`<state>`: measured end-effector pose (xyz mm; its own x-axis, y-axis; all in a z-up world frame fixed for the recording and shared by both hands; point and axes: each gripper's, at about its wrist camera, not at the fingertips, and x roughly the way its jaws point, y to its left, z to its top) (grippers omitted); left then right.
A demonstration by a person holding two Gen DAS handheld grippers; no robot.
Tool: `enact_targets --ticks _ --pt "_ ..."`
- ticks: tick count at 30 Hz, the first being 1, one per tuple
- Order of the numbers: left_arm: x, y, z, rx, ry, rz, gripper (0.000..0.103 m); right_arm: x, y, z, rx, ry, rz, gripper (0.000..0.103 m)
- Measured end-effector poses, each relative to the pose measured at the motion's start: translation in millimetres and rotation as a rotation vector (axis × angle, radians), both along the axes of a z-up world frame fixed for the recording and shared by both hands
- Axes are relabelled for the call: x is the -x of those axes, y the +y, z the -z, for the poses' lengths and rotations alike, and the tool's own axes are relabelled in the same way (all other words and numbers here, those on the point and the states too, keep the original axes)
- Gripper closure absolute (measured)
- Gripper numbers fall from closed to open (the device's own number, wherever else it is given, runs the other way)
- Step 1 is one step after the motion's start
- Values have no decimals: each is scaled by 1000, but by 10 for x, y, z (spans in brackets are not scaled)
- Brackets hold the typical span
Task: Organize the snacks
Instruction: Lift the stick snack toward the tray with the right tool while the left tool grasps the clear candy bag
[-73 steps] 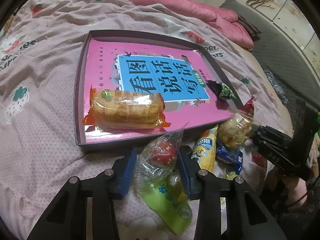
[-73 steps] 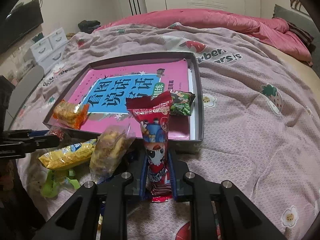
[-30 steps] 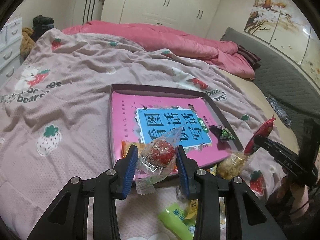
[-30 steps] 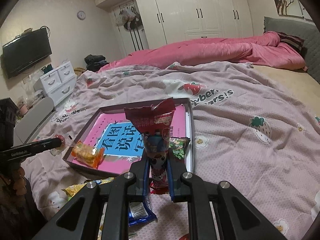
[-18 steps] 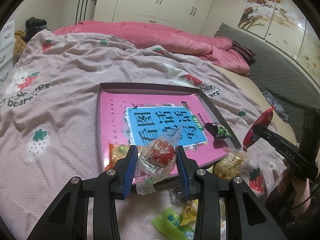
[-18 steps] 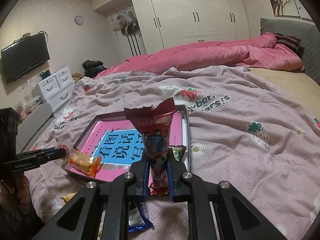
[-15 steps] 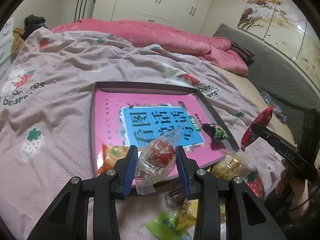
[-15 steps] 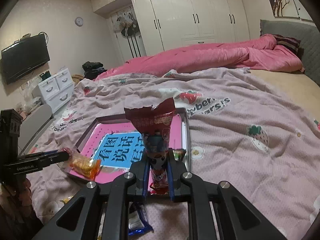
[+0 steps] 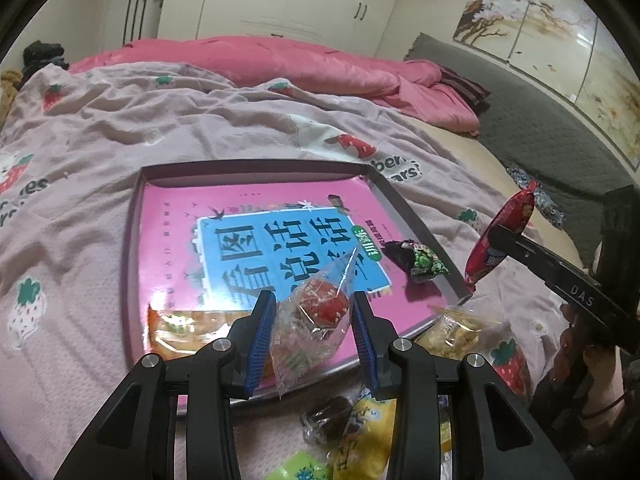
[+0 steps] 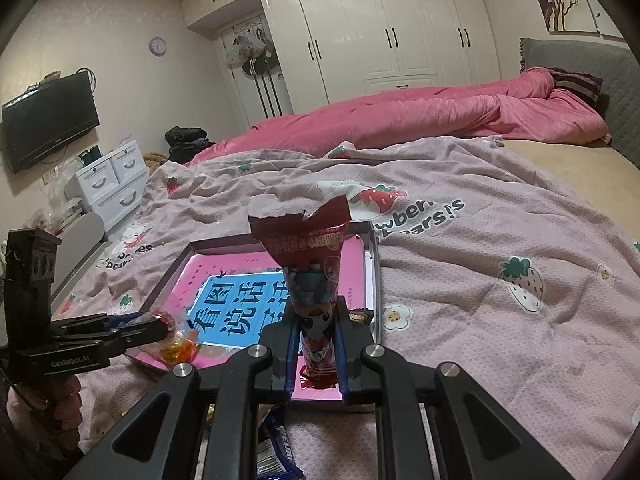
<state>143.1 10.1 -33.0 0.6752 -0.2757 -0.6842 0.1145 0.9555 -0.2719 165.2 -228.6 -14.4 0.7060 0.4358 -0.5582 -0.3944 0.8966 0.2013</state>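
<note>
My left gripper (image 9: 314, 312) is shut on a clear packet with a red sweet inside (image 9: 320, 308), held over the near edge of a shallow dark tray (image 9: 416, 224) that has a pink and blue book (image 9: 276, 240) lying in it. An orange cracker pack (image 9: 180, 328) and a small green packet (image 9: 426, 260) lie in the tray. My right gripper (image 10: 316, 332) is shut on a tall red snack packet (image 10: 312, 264), upright above the tray's near right corner; the same packet (image 9: 500, 236) shows in the left wrist view at the right.
Loose snacks lie on the strawberry bedspread in front of the tray: a clear bag of puffs (image 9: 456, 332), a yellow packet (image 9: 368, 436), a dark wrapped sweet (image 9: 328, 424), a blue packet (image 10: 276, 456). A pink duvet (image 10: 420, 120) fills the far bed; white drawers (image 10: 112, 180) stand left.
My left gripper has moved toward the tray with the clear packet, so the tray looks nearer and more central. The right gripper with the red packet has stayed about where it was.
</note>
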Motion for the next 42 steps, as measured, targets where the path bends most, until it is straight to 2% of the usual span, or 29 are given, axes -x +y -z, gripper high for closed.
enact_targets --ticks 24,34,42 --pt "-296 -232 254 -5 60 73 64 -167 85 250 55 78 8 87" --pt "-315 -179 269 -5 65 63 64 -205 196 369 89 117 -33 87" --pt "-319 -111 284 1 71 42 63 -243 263 432 72 138 -73 87"
